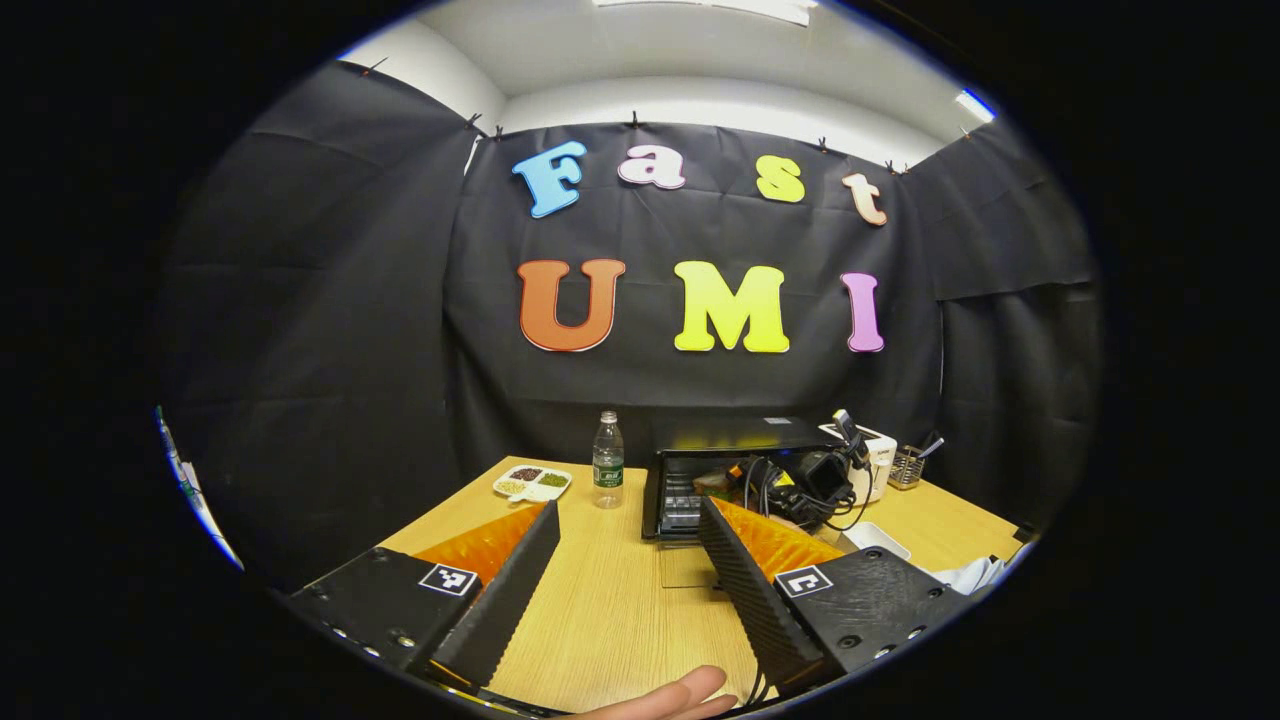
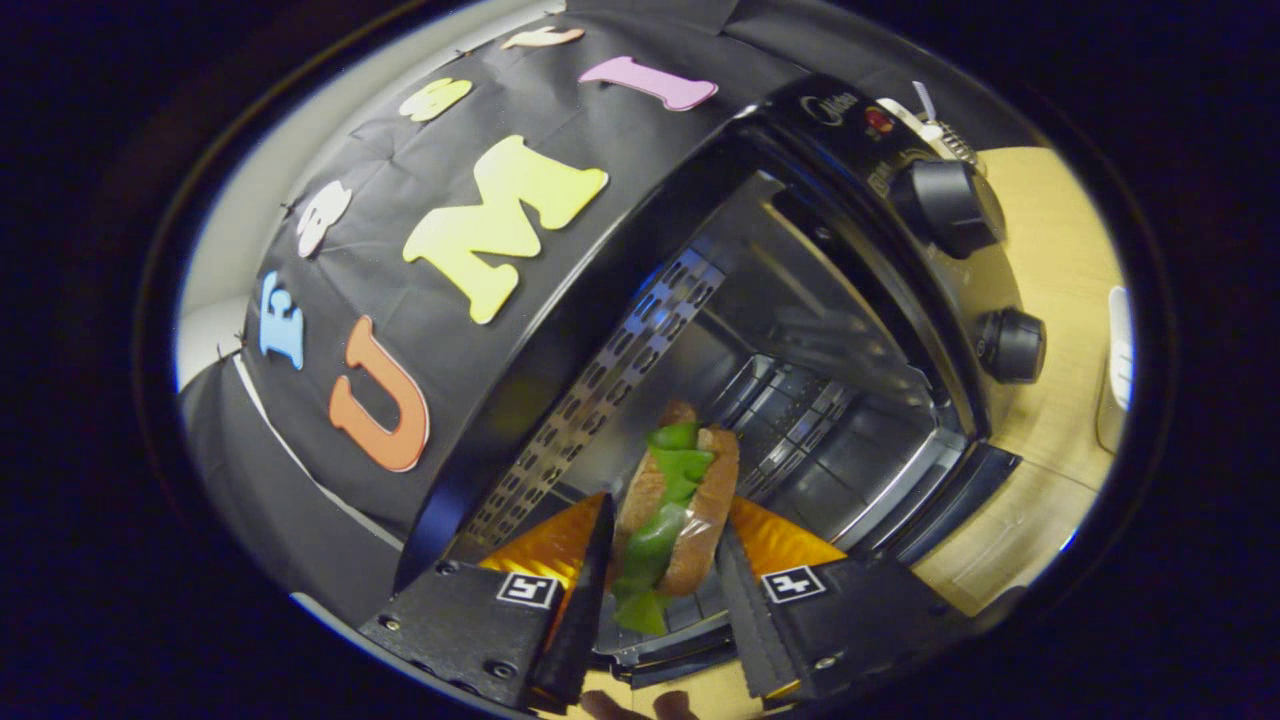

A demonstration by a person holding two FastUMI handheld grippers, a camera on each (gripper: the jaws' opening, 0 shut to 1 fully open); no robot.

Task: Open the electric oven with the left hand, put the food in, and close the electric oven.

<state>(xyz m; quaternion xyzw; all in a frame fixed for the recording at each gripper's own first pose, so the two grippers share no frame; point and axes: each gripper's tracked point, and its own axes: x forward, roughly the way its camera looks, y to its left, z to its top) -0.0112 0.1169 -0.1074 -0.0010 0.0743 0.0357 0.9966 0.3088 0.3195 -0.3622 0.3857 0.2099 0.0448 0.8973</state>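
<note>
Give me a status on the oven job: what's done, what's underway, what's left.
Done: the oven stands open, its cavity and rack exposed. In hand: the right gripper is shut on the sandwich at the oven mouth. The left gripper hangs open over the table. Left: set the sandwich inside, release it, close the door.

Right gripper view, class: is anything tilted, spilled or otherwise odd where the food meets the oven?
Nothing spilled or damaged. The right hand-held gripper holds the sandwich on edge, bread halves against each finger, lettuce poking out, at the mouth of the open electric oven. The picture's slant comes from the rolled camera.
</note>
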